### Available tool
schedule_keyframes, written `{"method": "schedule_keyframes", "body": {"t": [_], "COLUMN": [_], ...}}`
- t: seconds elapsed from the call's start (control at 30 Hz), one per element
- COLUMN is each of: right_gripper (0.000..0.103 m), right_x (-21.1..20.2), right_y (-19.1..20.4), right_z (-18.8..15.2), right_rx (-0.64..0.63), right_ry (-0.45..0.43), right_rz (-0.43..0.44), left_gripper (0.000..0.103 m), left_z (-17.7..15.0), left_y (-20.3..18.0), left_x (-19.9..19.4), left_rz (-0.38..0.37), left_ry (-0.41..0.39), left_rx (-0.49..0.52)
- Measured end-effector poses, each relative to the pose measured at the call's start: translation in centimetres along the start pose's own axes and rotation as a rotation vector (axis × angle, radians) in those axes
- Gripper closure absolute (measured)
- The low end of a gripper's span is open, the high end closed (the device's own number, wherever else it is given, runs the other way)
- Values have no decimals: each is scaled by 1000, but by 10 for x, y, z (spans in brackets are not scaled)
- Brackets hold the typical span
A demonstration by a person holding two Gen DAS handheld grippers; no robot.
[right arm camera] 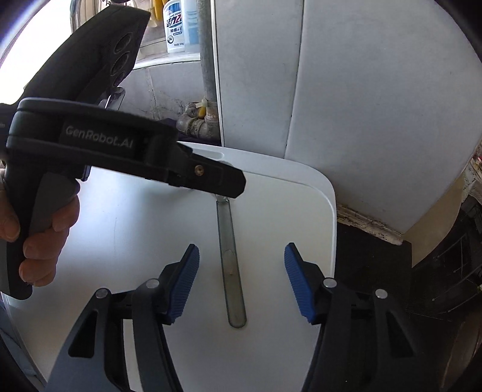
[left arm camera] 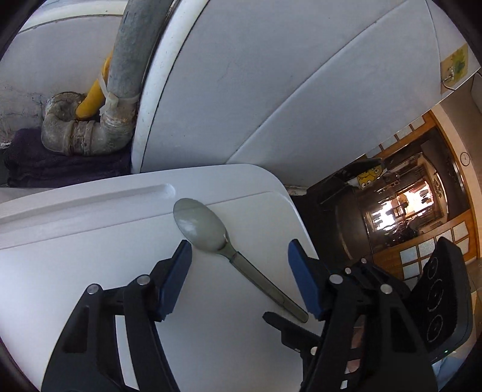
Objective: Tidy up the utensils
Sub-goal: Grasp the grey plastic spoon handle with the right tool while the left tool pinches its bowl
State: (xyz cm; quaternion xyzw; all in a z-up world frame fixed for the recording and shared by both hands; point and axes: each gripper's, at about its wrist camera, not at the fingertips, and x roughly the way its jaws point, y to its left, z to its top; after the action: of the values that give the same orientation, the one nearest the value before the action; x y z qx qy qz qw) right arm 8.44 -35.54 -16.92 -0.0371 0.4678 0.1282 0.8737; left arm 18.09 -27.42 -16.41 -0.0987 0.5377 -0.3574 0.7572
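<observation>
A grey-green translucent plastic spoon (left arm camera: 208,229) lies flat on a white rounded-corner tabletop (left arm camera: 75,241), near the tabletop's far right corner. Its oval bowl faces up with a pale smear in it and lies just short of a shallow moulded groove along the far edge; its straight handle (right arm camera: 230,271) runs back towards the near side.

The left gripper (left arm camera: 239,262) hangs over the spoon with its blue-padded fingers (left arm camera: 177,277) standing apart, one on each side of the spoon where the bowl meets the handle. The pads touch nothing. The right gripper (right arm camera: 241,274) is likewise spread, its ribbed blue pads (right arm camera: 298,286) either side of the handle's near half and clear of it. In the right wrist view the black body of the left gripper crosses above the spoon's bowl and hides it, and a person's hand (right arm camera: 36,235) is wrapped round that gripper's grip, left of the spoon.

Beyond the spoon, a white panelled wall (left arm camera: 271,75) rises behind the tabletop. To the left of the spoon and past the tabletop's far edge stands a grey corroded pipe (left arm camera: 126,54) with an elbow joint, a yellow tube (left arm camera: 90,96) tied to it by a white cable tie, above a dark purple folded cloth (left arm camera: 45,162). Further back on a ledge sits a white bottle with a blue label (right arm camera: 180,27). To the right of the spoon, past the tabletop's edge, is a dim room with wooden panelling (left arm camera: 452,229).
</observation>
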Motion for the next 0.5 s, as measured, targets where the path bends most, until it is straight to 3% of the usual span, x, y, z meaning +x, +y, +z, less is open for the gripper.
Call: {"method": "schedule_keyframes", "body": {"t": [0.1,0.13,0.17,0.2,0.23,0.37,0.5], "right_gripper": [59,64,71,77,87,87,88], "right_x": [1,1,1,2,2,4,5], "right_y": [6,9,10,12,13,13,11], "right_z": [-1,-1,-1,0,1,3,3], "right_rx": [-23,-30,-35,-34,-30,0,27], "right_ry": [6,5,10,19,28,33,32], "right_rz": [17,23,31,40,44,40,46], "left_gripper": [37,43,52,76,87,100,103], "left_z": [3,4,3,3,4,5,5], "left_y": [-7,-9,-11,-12,-11,-5,-3], "left_x": [7,9,12,16,19,23,24], "left_rz": [4,10,22,38,46,26,12], "left_ry": [-8,-11,-5,4,12,17,20], "left_rx": [26,35,43,46,36,-19,-43]}}
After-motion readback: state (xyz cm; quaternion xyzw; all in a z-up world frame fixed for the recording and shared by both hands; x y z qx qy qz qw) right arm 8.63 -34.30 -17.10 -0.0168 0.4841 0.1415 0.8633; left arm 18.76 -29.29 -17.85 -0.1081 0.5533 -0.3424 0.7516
